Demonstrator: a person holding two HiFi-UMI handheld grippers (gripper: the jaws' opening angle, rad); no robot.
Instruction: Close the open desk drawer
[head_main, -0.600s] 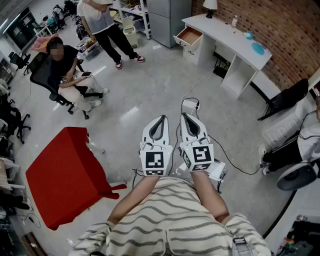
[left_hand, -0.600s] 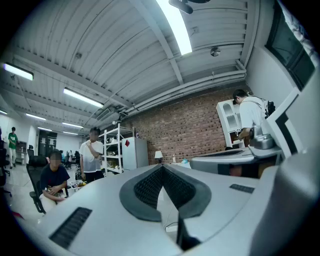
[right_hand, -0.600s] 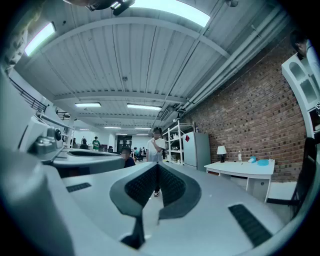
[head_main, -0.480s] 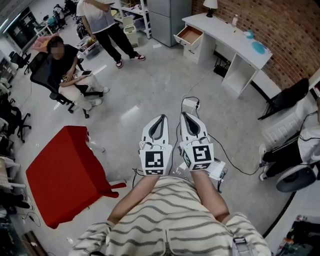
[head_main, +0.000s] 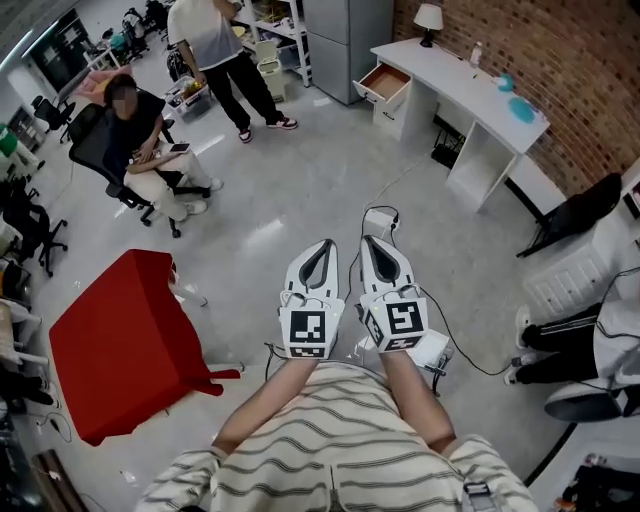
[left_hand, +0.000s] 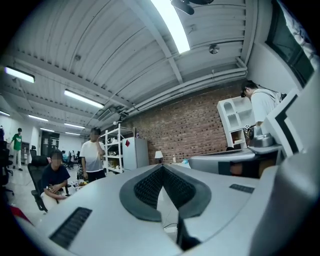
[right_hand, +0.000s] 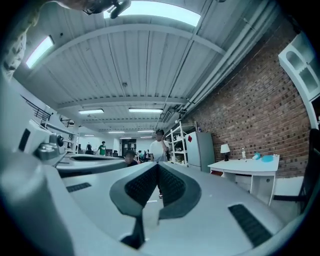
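**Fig. Approach phase: both grippers carried level, drawer far across the room.**
Nearest, the left gripper (head_main: 321, 245) and right gripper (head_main: 372, 242) ride side by side at the waist, each with its jaws pressed together on nothing. Just beyond them a white floor box (head_main: 378, 216) lies in the line of travel and is best stepped round. Farthest, the open drawer (head_main: 385, 82) juts from the white desk (head_main: 470, 92) by the brick wall. Arriving square to its front should let the closed tips push it straight in.

Striped tee (head_main: 345, 445); white hand-held grippers (head_main: 324, 243) (head_main: 370, 241).
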